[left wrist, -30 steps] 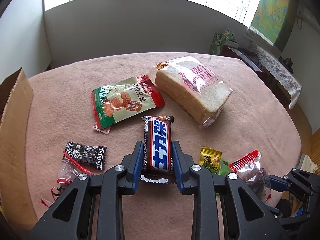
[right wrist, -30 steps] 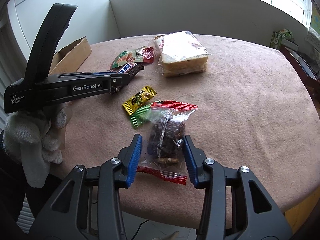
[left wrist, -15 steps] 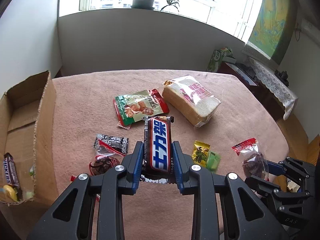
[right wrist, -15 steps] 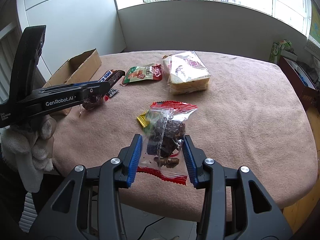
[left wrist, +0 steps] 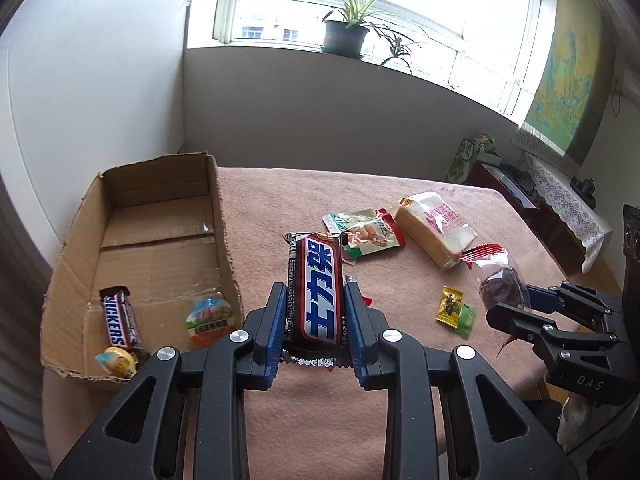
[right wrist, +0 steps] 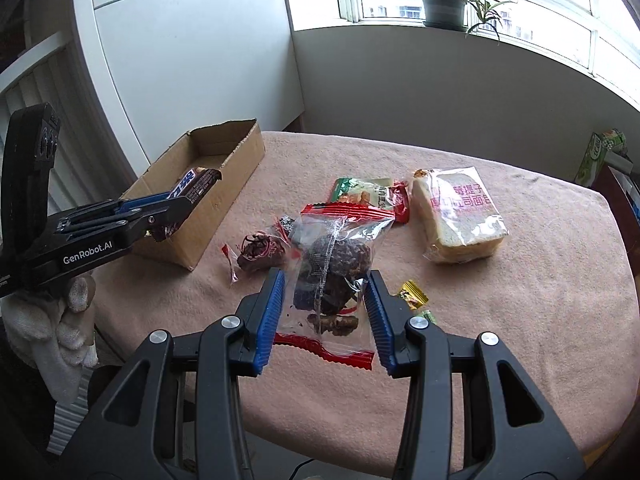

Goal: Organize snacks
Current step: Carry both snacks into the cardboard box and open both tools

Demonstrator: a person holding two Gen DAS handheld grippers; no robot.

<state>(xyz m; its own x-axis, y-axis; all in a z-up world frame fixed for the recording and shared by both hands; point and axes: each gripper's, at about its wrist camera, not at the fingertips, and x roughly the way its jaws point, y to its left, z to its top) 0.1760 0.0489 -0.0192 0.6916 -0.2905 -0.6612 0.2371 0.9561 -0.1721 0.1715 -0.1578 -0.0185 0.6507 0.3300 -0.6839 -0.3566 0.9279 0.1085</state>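
Observation:
My left gripper (left wrist: 314, 292) is shut on a brown Snickers bar (left wrist: 318, 288) with blue Chinese lettering, held above the table just right of the open cardboard box (left wrist: 224, 216). The box holds another Snickers bar (left wrist: 118, 322), a small jelly cup (left wrist: 210, 318) and a yellow sweet (left wrist: 116, 362). My right gripper (right wrist: 326, 280) is shut on a clear bag of dark dried fruit (right wrist: 336, 264) with red ends, lifted over the table. In the right wrist view the left gripper (right wrist: 188, 200) hovers at the box's near corner (right wrist: 200, 216).
On the pink tablecloth (right wrist: 520, 320) lie a bread loaf (right wrist: 460, 216), a green-red snack packet (right wrist: 368, 196), yellow and green sweets (right wrist: 414, 296), a small dark packet (right wrist: 286, 224) and a clear pouch of red-brown snacks (right wrist: 258, 254). A green carton (left wrist: 466, 156) stands at the far right.
Both grippers have risen and drawn back with their snacks. The left gripper has swung left toward the box, whose inside now shows in full.

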